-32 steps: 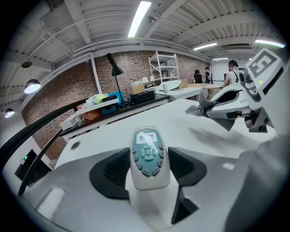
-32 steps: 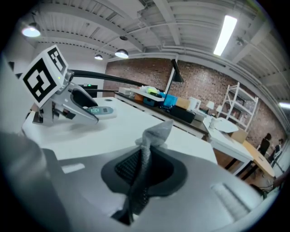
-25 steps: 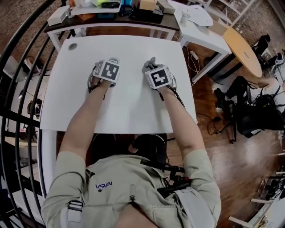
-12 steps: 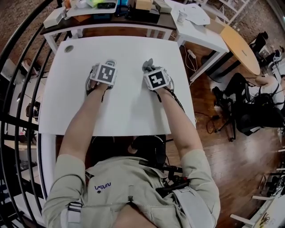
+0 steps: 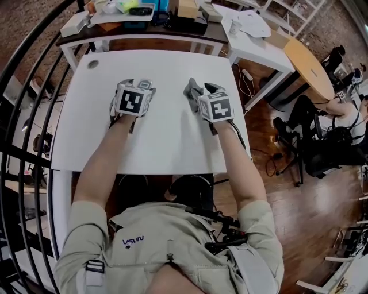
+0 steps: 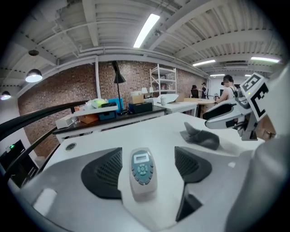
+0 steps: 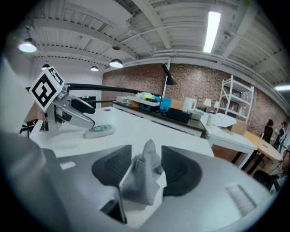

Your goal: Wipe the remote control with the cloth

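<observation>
A grey-white remote control (image 6: 142,170) with a small screen lies on the white table (image 5: 167,138), between the jaws of my left gripper (image 6: 147,158). Those jaws have just been opening and stand clear of the remote on both sides. A crumpled grey cloth (image 7: 144,176) sits on the table between the jaws of my right gripper (image 7: 145,170), which have also just been opening and do not press on it. In the head view the cloth (image 5: 192,91) lies just ahead of the right gripper (image 5: 202,92), with the left gripper (image 5: 137,84) beside it.
A dark side table (image 5: 144,11) crowded with boxes stands behind the white one. More tables (image 5: 259,40) and a round wooden top (image 5: 313,63) are at the right. A black railing (image 5: 23,86) runs along the left. A cable hole (image 5: 92,64) marks the table's far left corner.
Both grippers have lifted and opened. The right one has let go of the cloth and drawn back to the right, so the cloth now shows ahead of it.
</observation>
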`<state>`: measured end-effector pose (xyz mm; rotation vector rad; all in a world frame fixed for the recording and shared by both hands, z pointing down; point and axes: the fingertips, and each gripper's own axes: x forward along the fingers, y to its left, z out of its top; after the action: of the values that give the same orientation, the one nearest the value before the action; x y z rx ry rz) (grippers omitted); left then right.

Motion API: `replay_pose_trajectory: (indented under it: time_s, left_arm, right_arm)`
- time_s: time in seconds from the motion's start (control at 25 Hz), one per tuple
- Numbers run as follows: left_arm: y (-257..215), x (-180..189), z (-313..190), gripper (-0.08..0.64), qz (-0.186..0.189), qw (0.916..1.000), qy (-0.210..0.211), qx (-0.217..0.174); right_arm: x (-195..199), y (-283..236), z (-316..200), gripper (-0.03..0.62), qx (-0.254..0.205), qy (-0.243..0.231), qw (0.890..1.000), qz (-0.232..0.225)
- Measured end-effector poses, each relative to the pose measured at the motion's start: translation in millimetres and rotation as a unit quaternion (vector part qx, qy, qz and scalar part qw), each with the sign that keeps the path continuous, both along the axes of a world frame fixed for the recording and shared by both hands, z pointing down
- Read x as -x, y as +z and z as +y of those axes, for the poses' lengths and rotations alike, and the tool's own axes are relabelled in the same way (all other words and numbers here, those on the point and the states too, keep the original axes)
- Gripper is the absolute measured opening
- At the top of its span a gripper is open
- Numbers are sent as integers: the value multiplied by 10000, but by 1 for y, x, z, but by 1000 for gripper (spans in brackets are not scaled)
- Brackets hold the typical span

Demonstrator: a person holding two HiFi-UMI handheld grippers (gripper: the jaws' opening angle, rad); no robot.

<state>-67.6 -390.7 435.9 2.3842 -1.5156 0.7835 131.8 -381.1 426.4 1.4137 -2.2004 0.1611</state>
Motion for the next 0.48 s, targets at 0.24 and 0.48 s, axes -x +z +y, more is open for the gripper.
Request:
replay_pose_trajectory:
  time_s: [0.24,0.48]
  left_arm:
    - [-91,-26,41,261,1043,9832,673,-1335]
    - [-149,-25,127,101,1361,9564,969,-2395]
  right_arm:
    - [6,-106,48,89,-1720,-2,9836,-540]
    - [12,-165,131,5,-2676,-53,9612,-671]
